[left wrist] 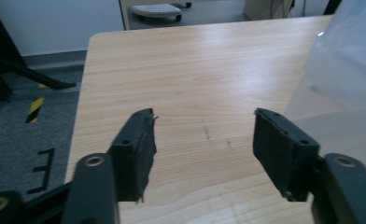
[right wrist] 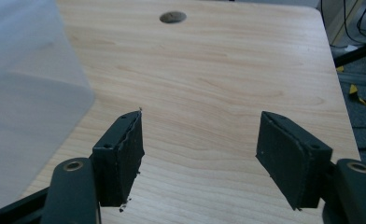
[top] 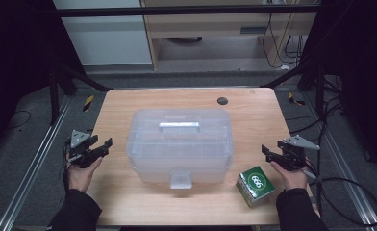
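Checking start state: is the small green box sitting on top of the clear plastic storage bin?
No, the small green box rests on the wooden table beside the clear plastic storage bin, near its front right corner.

Black grippers [top: 102,144] [top: 267,153] — grey three-cornered plates, brass-ringed screw holes; dark sleeves [top: 76,211].

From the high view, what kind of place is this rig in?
Probably a lab recording cell: a wooden table inside a black metal frame, loose cables on grey floor, and hazard-striped tape at the table's corners.
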